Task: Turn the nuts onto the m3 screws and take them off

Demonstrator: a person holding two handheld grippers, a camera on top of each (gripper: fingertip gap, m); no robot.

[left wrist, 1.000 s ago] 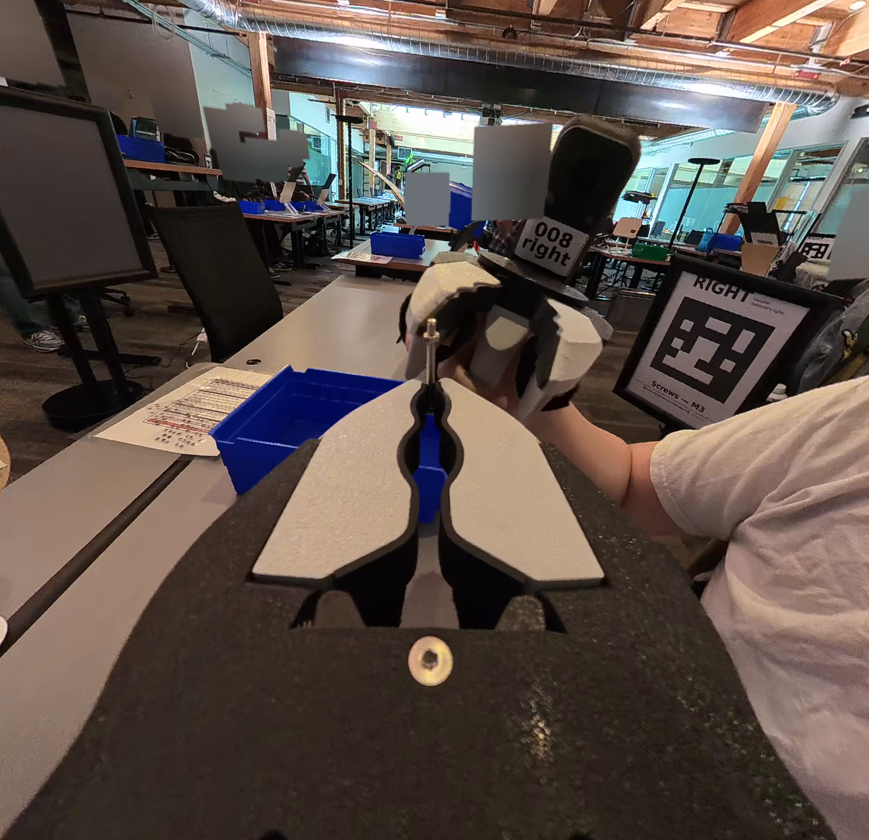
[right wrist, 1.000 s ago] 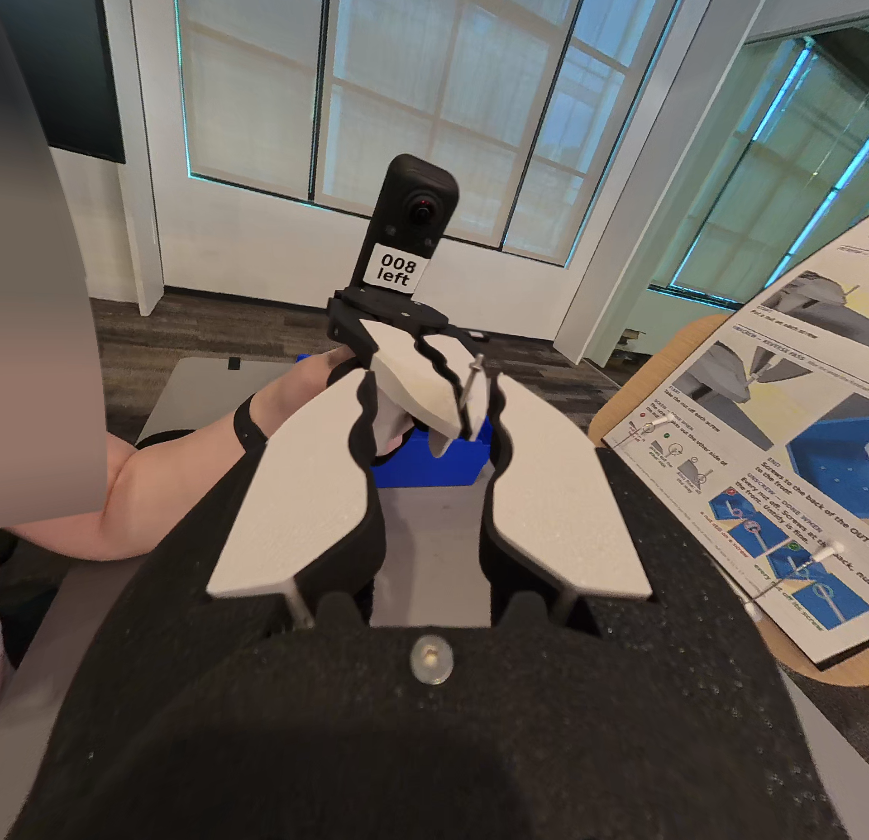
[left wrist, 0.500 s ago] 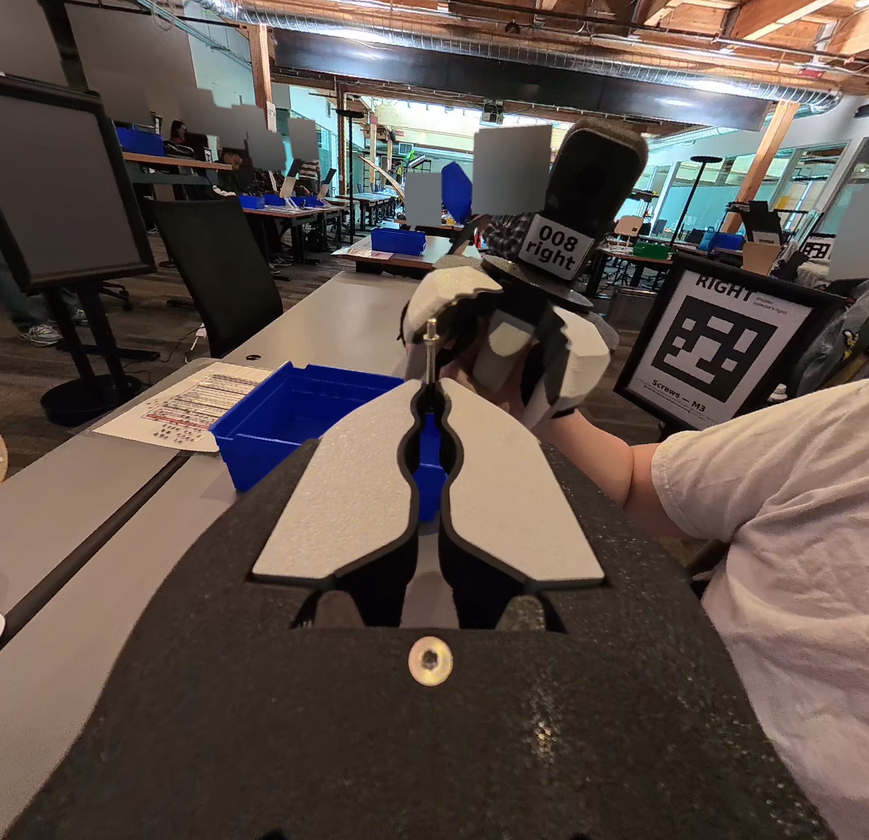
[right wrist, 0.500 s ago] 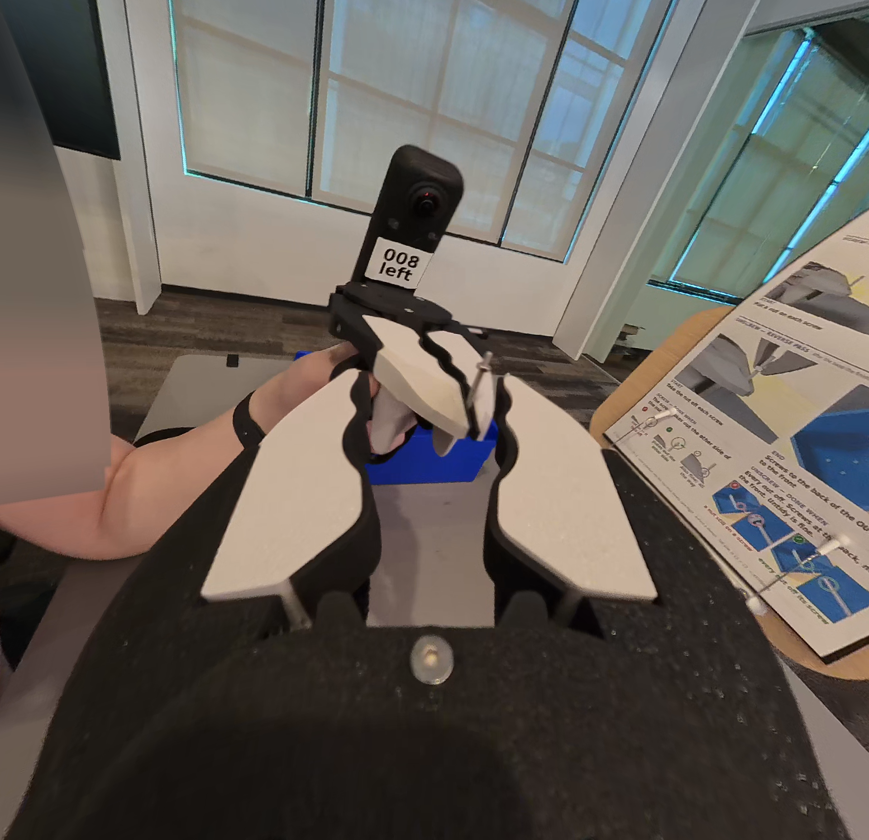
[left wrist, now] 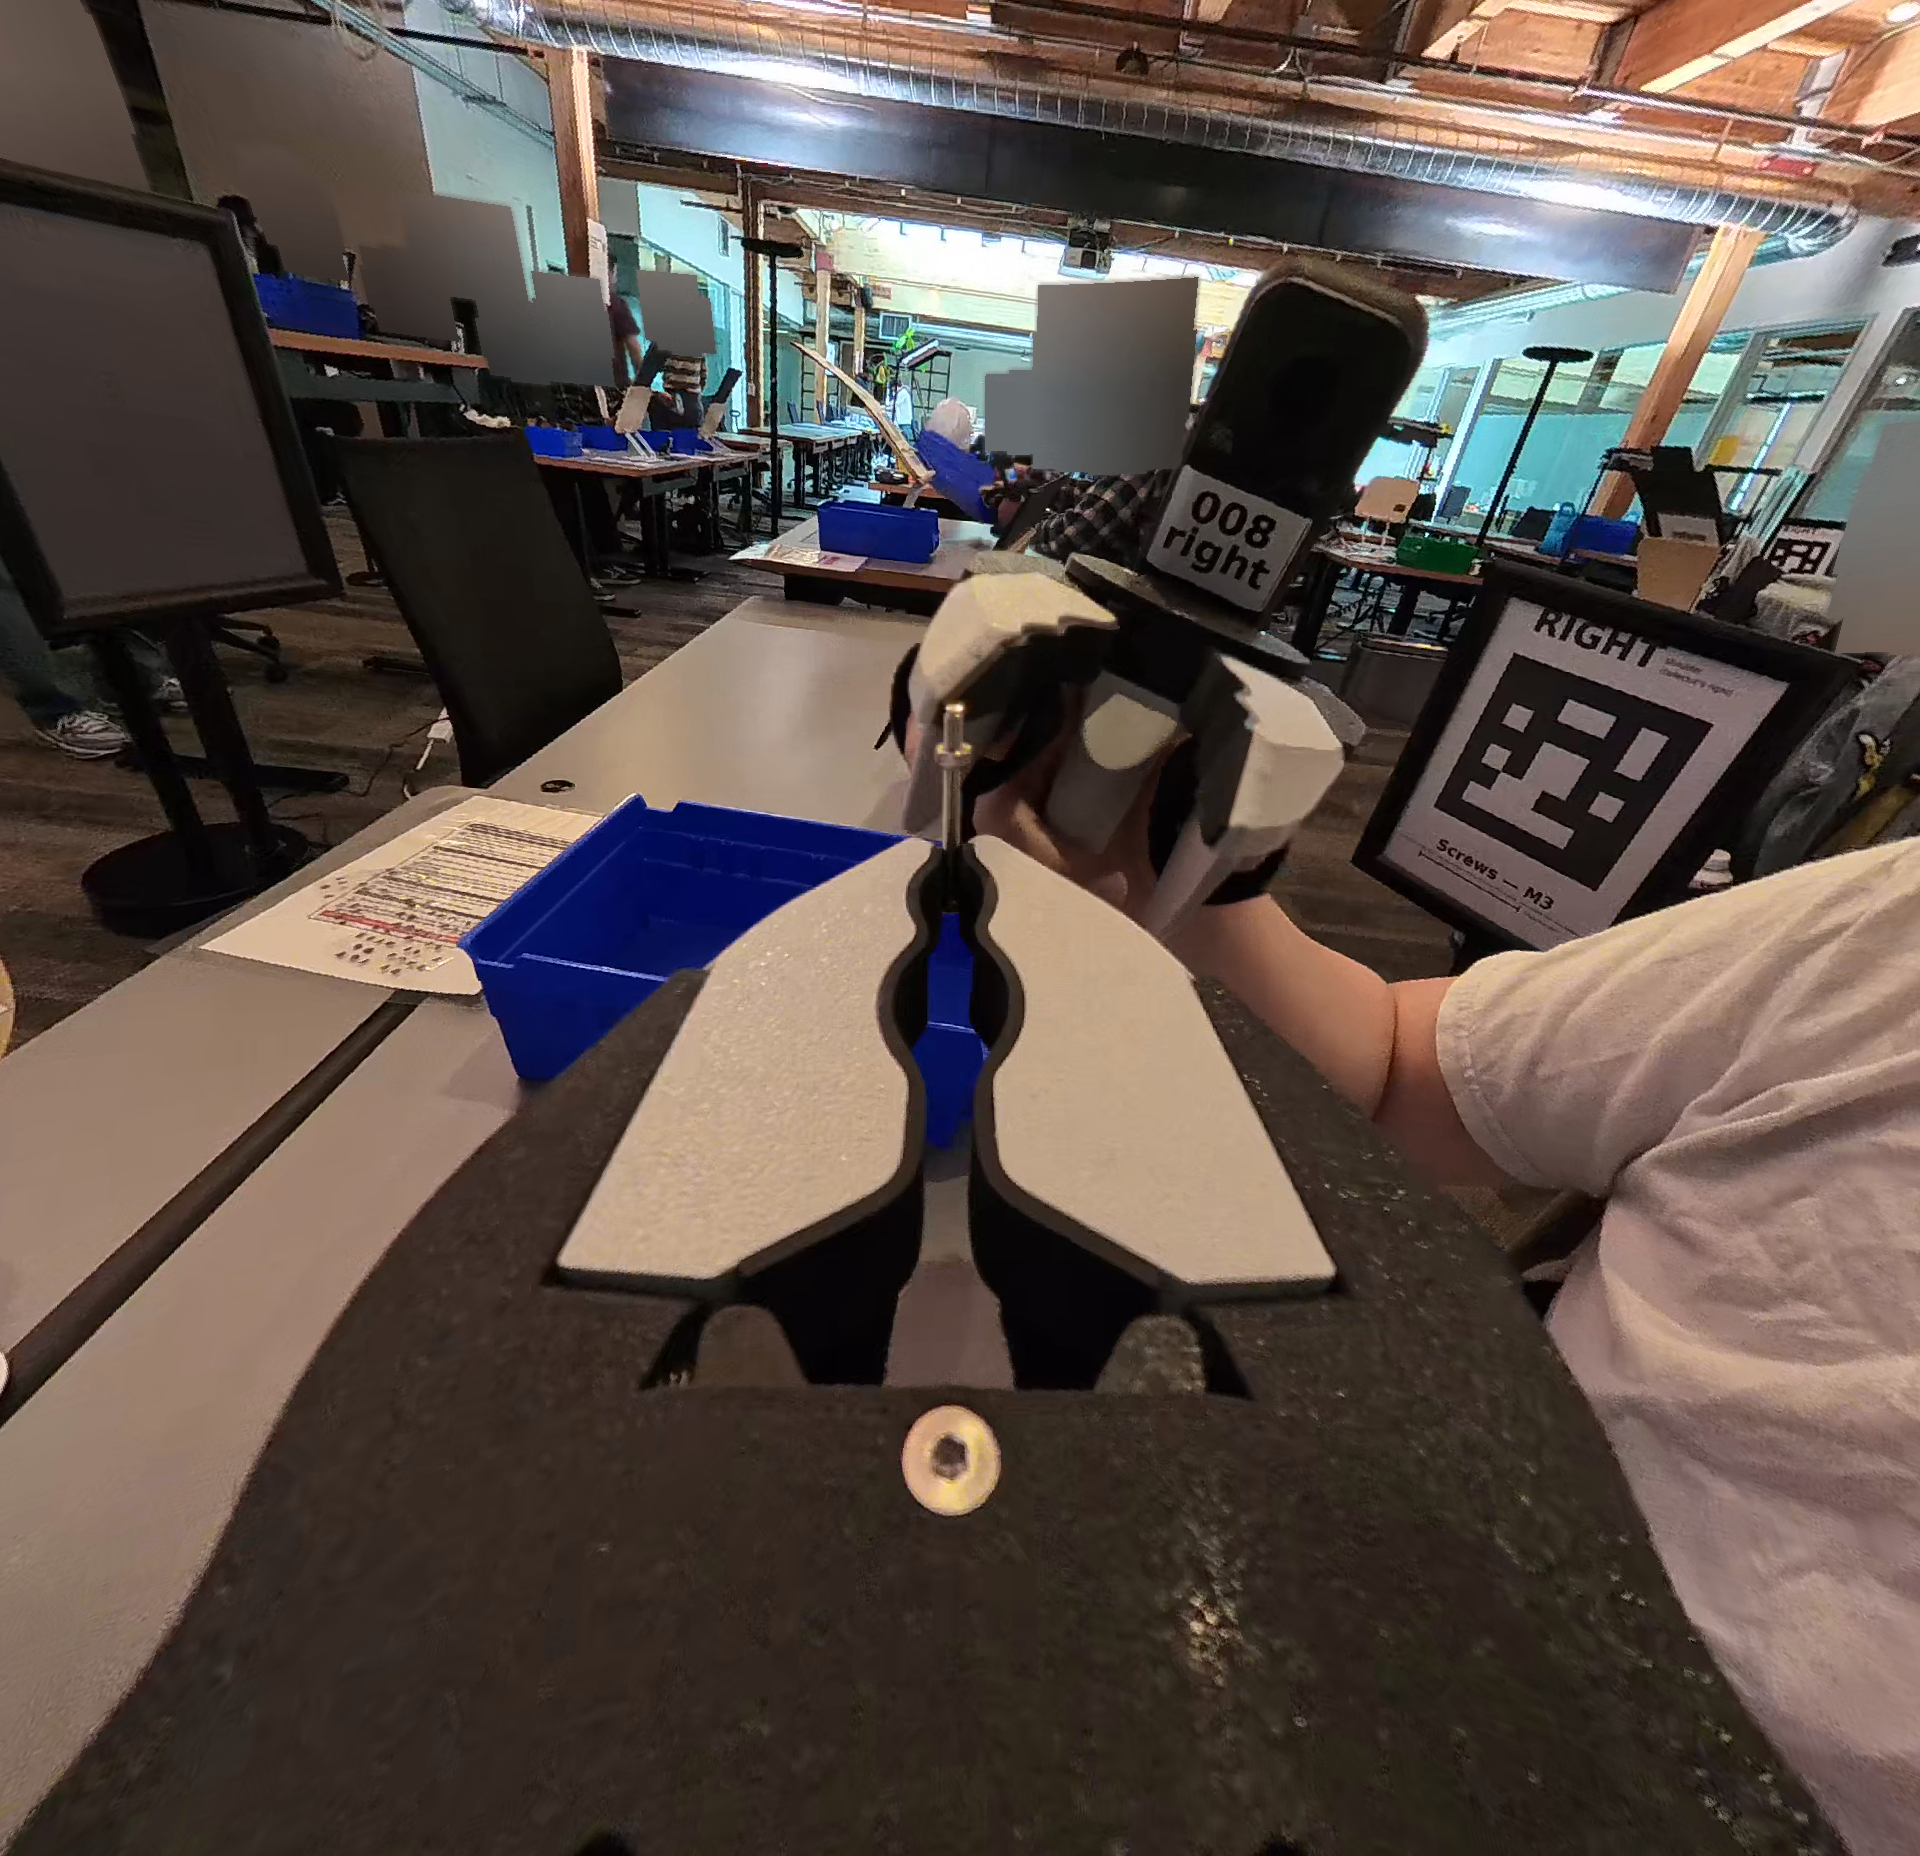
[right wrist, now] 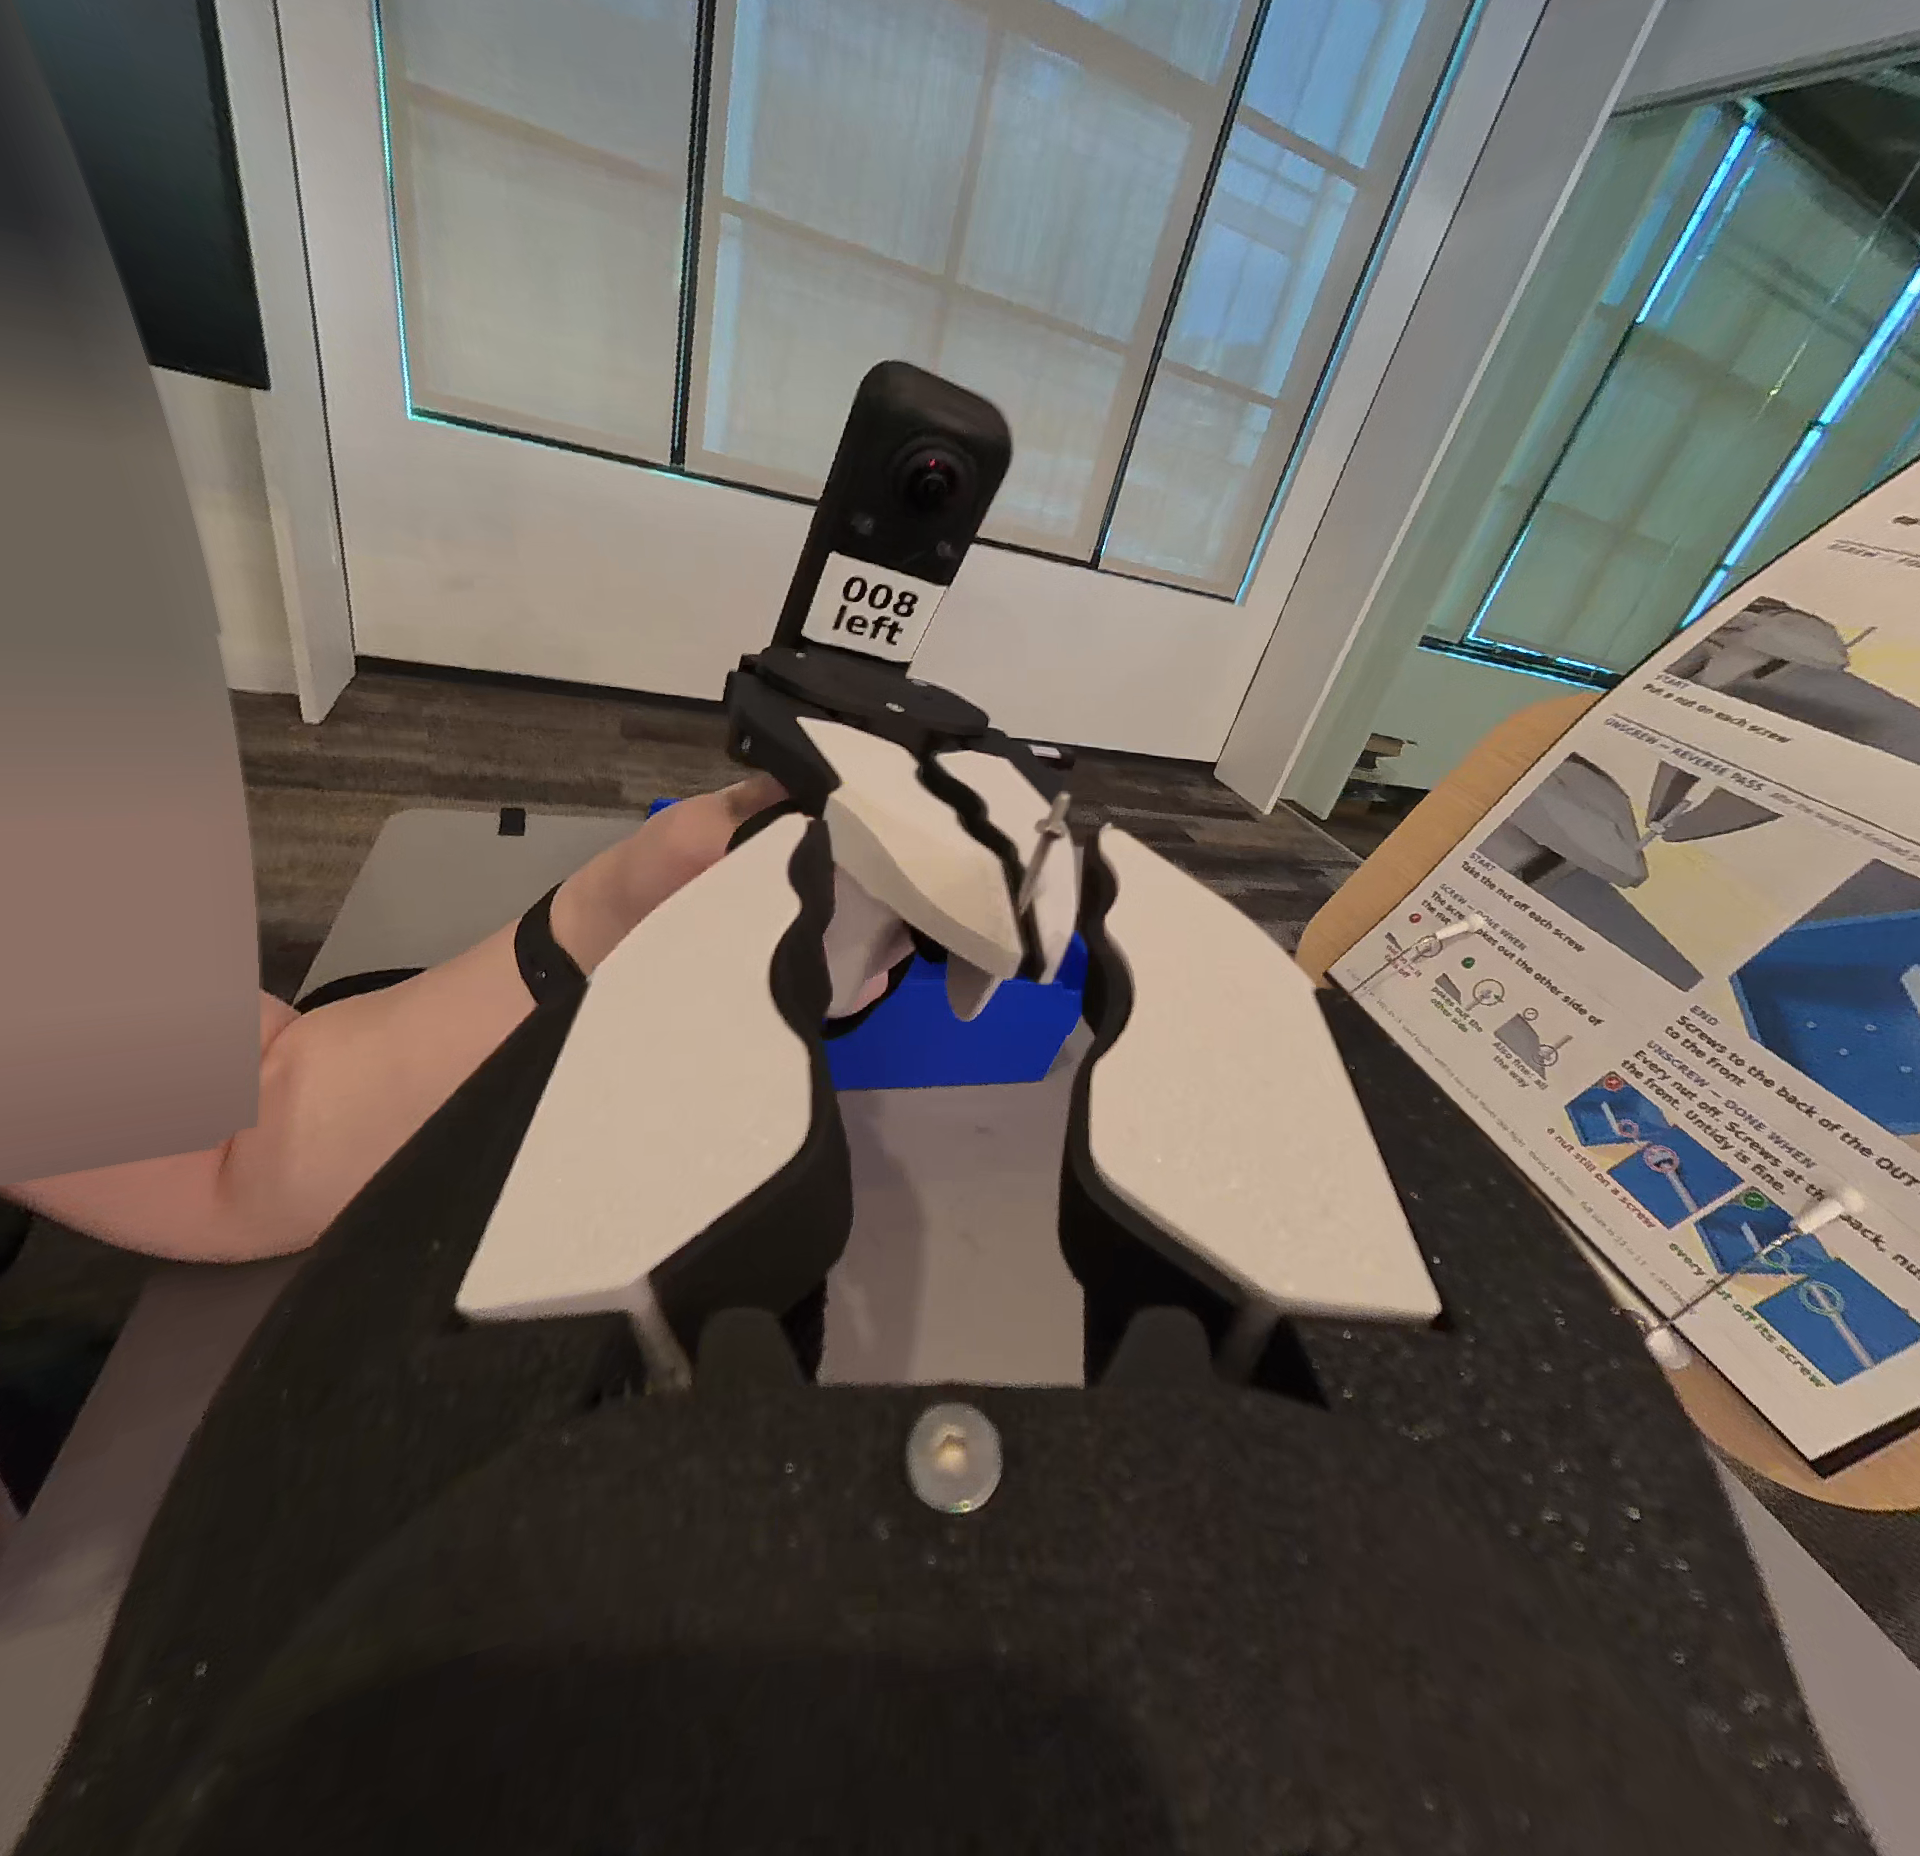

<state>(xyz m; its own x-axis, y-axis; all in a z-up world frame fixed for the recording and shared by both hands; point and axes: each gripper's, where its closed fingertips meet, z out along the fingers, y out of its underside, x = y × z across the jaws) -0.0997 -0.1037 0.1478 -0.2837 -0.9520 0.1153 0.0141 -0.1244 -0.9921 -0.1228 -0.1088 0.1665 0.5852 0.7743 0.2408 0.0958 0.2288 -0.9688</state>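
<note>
**Screw held upright between closed fingers as second gripper faces it with jaws apart**

The left gripper [left wrist: 951, 856] pinches a slim metal screw [left wrist: 950, 778] at its fingertips, the jaws pressed together on the lower shaft so the screw stands upright with its head on top. A small collar sits just under the head; whether this is a nut cannot be told. In the right wrist view the same screw [right wrist: 1042, 861] tilts slightly, clamped at the tip of the left gripper [right wrist: 1023, 939] and lying just inside the spread fingers of the right gripper [right wrist: 951, 861]. The right gripper [left wrist: 1117, 757], jaws apart and gripping nothing, faces the left one, its near finger [left wrist: 997, 643] just behind the screw head; contact cannot be judged. Below both tools a blue bin [left wrist: 644, 933] rests on the grey table [left wrist: 208, 1058], beside a printed sheet [left wrist: 416, 881]. An instruction board [right wrist: 1683, 1027] stands at the right of the right wrist view, and a framed marker sign [left wrist: 1579, 767] stands behind the person's forearm [left wrist: 1309, 1017].
</note>
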